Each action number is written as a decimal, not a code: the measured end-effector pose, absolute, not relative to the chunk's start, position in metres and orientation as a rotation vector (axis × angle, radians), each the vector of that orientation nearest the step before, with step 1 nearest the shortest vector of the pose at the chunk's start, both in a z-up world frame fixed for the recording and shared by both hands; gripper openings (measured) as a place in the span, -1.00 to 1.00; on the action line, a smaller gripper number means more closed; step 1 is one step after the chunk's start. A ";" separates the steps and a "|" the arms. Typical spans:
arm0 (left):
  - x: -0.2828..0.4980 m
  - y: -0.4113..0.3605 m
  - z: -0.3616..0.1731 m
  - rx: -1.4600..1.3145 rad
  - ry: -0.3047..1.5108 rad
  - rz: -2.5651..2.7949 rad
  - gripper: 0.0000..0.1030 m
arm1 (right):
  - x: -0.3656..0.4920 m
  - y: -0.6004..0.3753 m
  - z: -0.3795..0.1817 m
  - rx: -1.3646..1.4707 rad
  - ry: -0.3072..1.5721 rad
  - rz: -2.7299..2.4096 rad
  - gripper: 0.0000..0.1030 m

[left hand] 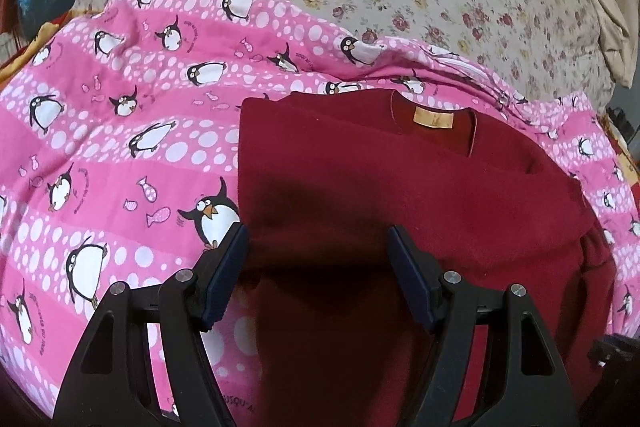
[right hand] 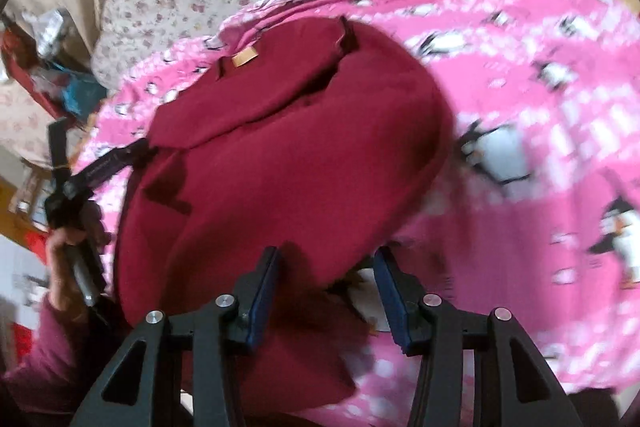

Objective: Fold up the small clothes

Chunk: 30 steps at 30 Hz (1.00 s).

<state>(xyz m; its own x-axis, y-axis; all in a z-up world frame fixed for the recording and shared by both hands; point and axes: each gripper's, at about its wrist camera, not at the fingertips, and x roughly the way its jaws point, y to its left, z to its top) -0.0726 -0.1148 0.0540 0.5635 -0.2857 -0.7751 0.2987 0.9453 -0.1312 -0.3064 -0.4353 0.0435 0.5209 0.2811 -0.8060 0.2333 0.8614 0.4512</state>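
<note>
The dark red sweater (left hand: 400, 187) lies on the pink penguin blanket (left hand: 120, 131) spread over the bed, collar and tan label (left hand: 434, 117) facing up, with at least 1 side already turned in over the body. The left gripper (left hand: 318, 247) and right gripper (right hand: 326, 267) hover at its near hem, jaws spread, holding nothing. The final fold, hem toward collar, looks left to do.

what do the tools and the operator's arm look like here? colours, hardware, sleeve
Both tools, left tool and right tool, look alike: matte black triangular cut-out linkages, silver round pivot pins, flat dark-blue pads. No cables visible. The operator's left hand is bare, with a maroon sleeve.
</note>
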 end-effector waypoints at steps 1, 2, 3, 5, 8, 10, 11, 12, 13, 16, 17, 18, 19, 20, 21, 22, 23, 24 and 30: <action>-0.073 -0.114 0.055 0.009 0.910 -0.345 0.39 | -0.307 -0.436 0.041 0.564 1.021 0.038 -0.32; -0.073 -0.113 0.056 -0.002 0.911 -0.347 0.39 | -0.307 -0.437 0.042 0.573 0.999 0.040 -0.42; -0.073 -0.111 0.057 -0.011 0.910 -0.349 0.39 | -0.308 -0.439 0.045 0.581 0.967 0.035 -0.55; -0.073 -0.108 0.060 -0.035 0.906 -0.349 0.39 | -0.309 -0.444 0.059 0.584 0.886 0.036 -0.69; -0.072 -0.103 0.064 -0.065 0.899 -0.346 0.39 | -0.305 -0.451 0.078 0.597 0.800 0.049 -0.77; -0.071 -0.100 0.065 -0.080 0.899 -0.343 0.39 | -0.297 -0.452 0.086 0.611 0.770 0.069 -0.79; -0.071 -0.099 0.065 -0.088 0.900 -0.341 0.39 | -0.291 -0.451 0.090 0.620 0.756 0.089 -0.80; -0.070 -0.097 0.066 -0.097 0.901 -0.341 0.39 | -0.285 -0.447 0.091 0.625 0.751 0.106 -0.80; -0.070 -0.095 0.066 -0.107 0.903 -0.341 0.39 | -0.280 -0.444 0.093 0.629 0.747 0.126 -0.80; -0.068 -0.089 0.071 -0.135 0.899 -0.345 0.39 | -0.253 -0.424 0.100 0.622 0.749 0.208 -0.80; -0.068 -0.087 0.073 -0.142 0.893 -0.346 0.39 | -0.243 -0.416 0.103 0.612 0.753 0.233 -0.80; -0.068 -0.085 0.075 -0.150 0.887 -0.348 0.39 | -0.236 -0.410 0.104 0.605 0.756 0.252 -0.80; -0.068 -0.083 0.077 -0.156 0.882 -0.353 0.39 | -0.226 -0.402 0.106 0.601 0.762 0.282 -0.80; -0.067 -0.081 0.078 -0.162 0.879 -0.358 0.39 | -0.215 -0.394 0.107 0.601 0.771 0.316 -0.80; -0.067 -0.080 0.080 -0.169 0.876 -0.365 0.39 | -0.200 -0.385 0.106 0.607 0.783 0.345 -0.80; -0.067 -0.079 0.080 -0.176 0.874 -0.373 0.39 | -0.188 -0.379 0.103 0.623 0.793 0.360 -0.80; -0.066 -0.078 0.081 -0.182 0.872 -0.384 0.39 | -0.174 -0.373 0.095 0.652 0.814 0.384 -0.80; -0.066 -0.078 0.082 -0.185 0.870 -0.395 0.39 | -0.162 -0.369 0.087 0.672 0.842 0.402 -0.79; -0.066 -0.072 0.081 -0.192 0.888 -0.459 0.39 | -0.114 -0.352 0.054 0.689 1.002 0.395 -0.69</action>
<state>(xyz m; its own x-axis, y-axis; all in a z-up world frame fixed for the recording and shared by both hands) -0.0657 -0.0717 0.0810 0.5422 -0.4616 -0.7022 0.3055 0.8867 -0.3470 -0.1136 -0.3520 0.0545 0.4952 0.5961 -0.6320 0.0048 0.7255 0.6882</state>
